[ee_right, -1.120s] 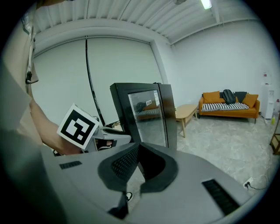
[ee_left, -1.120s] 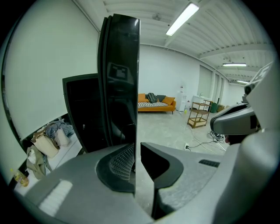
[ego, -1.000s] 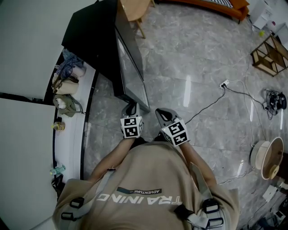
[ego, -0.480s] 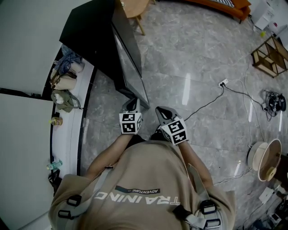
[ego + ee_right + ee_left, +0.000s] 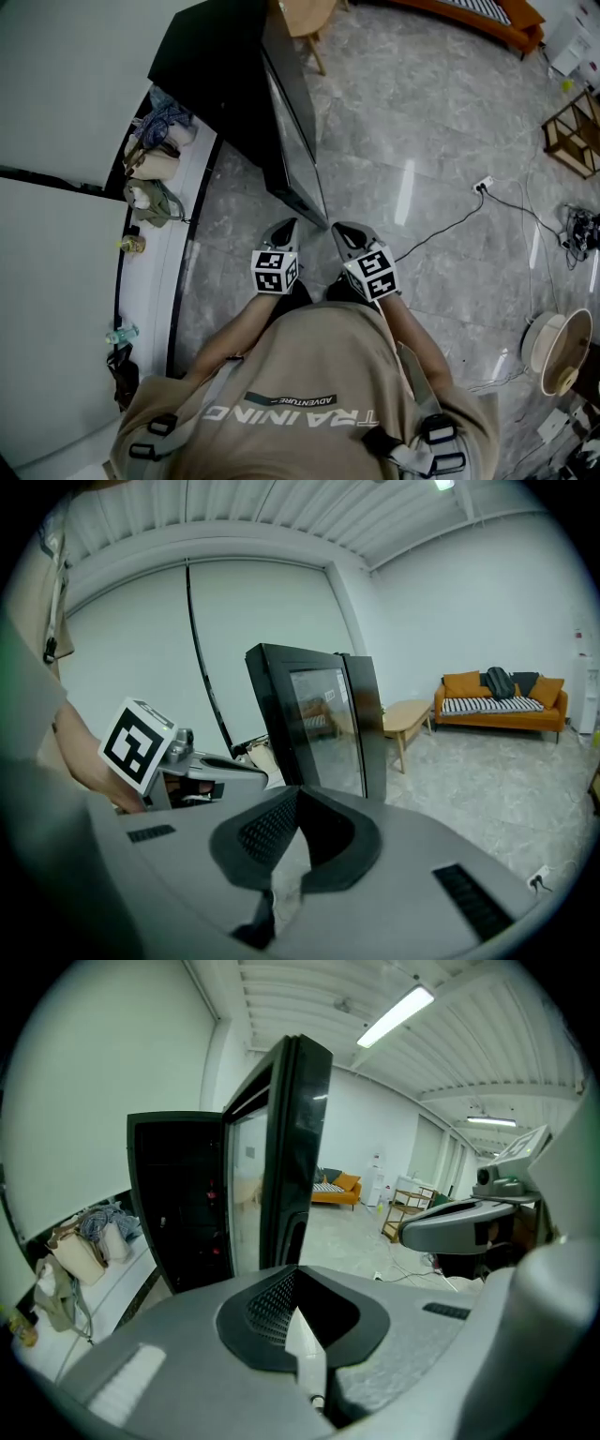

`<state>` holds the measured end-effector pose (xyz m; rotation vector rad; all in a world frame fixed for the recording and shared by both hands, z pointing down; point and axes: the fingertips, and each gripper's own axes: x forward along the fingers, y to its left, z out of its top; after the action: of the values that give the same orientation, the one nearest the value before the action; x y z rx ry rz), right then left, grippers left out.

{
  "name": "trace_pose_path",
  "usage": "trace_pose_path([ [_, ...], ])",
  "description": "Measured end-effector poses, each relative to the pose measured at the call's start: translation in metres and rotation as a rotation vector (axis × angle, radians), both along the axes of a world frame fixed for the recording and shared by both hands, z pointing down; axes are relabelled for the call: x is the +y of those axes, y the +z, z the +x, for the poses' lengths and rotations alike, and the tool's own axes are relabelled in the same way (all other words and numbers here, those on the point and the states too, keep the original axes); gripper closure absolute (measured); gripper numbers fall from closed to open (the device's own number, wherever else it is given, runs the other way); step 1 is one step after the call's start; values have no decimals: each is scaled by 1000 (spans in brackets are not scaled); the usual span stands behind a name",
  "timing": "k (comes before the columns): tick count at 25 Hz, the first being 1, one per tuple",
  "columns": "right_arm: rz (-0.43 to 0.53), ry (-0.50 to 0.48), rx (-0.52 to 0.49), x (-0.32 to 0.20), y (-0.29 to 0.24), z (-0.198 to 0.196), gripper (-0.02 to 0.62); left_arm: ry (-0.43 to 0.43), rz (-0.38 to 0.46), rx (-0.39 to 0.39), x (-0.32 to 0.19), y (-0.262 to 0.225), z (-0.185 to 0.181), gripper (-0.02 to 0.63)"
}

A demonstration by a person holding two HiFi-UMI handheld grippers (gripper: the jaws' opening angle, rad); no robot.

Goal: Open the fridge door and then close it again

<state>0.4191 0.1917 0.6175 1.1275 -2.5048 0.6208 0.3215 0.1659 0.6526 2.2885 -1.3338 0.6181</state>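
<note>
A tall black fridge (image 5: 214, 70) stands by the left wall, and its glass door (image 5: 296, 148) stands partly open. In the left gripper view the dark inside (image 5: 183, 1199) shows to the left of the door's edge (image 5: 295, 1147). My left gripper (image 5: 283, 231) and right gripper (image 5: 345, 233) hang side by side just short of the door's near bottom corner, touching nothing. Both are shut with nothing between the jaws. The right gripper view shows the glass door (image 5: 326, 726) ahead, with the left gripper (image 5: 178, 761) at its left.
A white sill along the left wall holds bags (image 5: 152, 201) and small bottles (image 5: 120, 331). A power cable and socket (image 5: 482, 185) lie on the marble floor to the right. A wooden table (image 5: 305, 14), an orange sofa (image 5: 459, 14) and a round spool (image 5: 559, 351) stand farther off.
The head view has shifted, so the fridge sits a little further right in frame. Both grippers stay shut and side by side near the door's near corner.
</note>
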Motion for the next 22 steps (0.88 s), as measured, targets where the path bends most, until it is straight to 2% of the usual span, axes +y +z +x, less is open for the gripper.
trace_pose_path([
  [5, 50, -48, 26, -26, -17, -26, 600, -62, -1, 13, -3, -3, -41, 606],
  [11, 91, -36, 42, -54, -34, -45, 600, -88, 10, 15, -3, -4, -84, 606],
  [16, 95, -26, 65, -72, -40, -49, 600, -111, 31, 4, -12, -7, -107, 606],
  [22, 127, -35, 94, -82, -52, -56, 600, -151, 29, 26, -9, -4, -127, 606],
])
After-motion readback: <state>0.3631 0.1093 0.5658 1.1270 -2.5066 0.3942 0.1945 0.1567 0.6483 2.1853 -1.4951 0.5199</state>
